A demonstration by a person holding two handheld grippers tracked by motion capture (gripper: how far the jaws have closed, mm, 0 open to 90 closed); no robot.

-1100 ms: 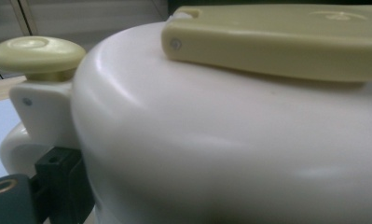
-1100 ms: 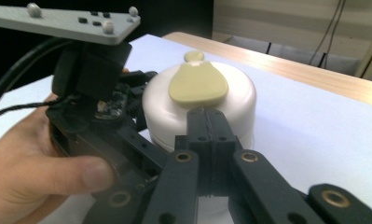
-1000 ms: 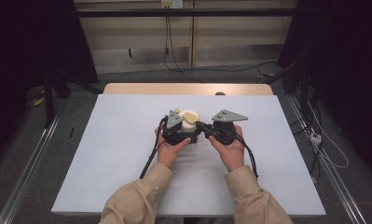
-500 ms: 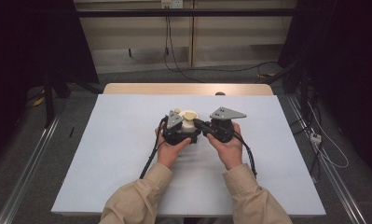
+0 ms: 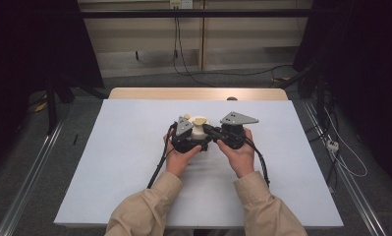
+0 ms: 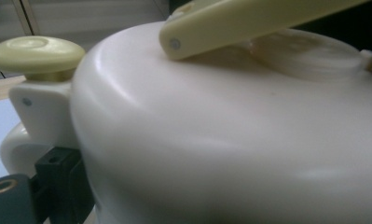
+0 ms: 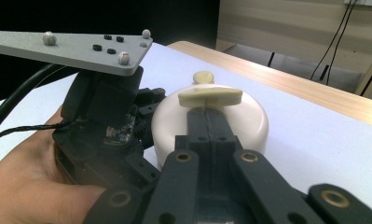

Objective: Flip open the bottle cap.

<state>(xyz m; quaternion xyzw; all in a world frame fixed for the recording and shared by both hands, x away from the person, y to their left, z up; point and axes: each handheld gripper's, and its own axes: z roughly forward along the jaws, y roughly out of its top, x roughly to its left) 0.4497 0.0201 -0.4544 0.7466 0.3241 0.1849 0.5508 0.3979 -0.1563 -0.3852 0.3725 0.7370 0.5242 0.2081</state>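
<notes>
A cream round pot [image 5: 199, 129] stands mid-table, with a pale yellow handle [image 7: 210, 97] across its lid and a yellow knob [image 7: 203, 77] behind it. My left gripper [image 5: 195, 137] comes at the pot from the left. In the left gripper view the pot [image 6: 221, 140] is very near, and one black finger [image 6: 58, 182] lies against its side under the knob [image 6: 37, 51]; the other finger is hidden. My right gripper [image 7: 207, 112] reaches over the lid from the right, jaws shut together, tips just under the yellow handle. Both are held by hands in tan sleeves.
The white table top [image 5: 125, 147] has a wooden strip [image 5: 193, 93] along its far edge. Cables [image 5: 156, 167] trail from both grippers toward the near edge. Floor cables and dark stands surround the table.
</notes>
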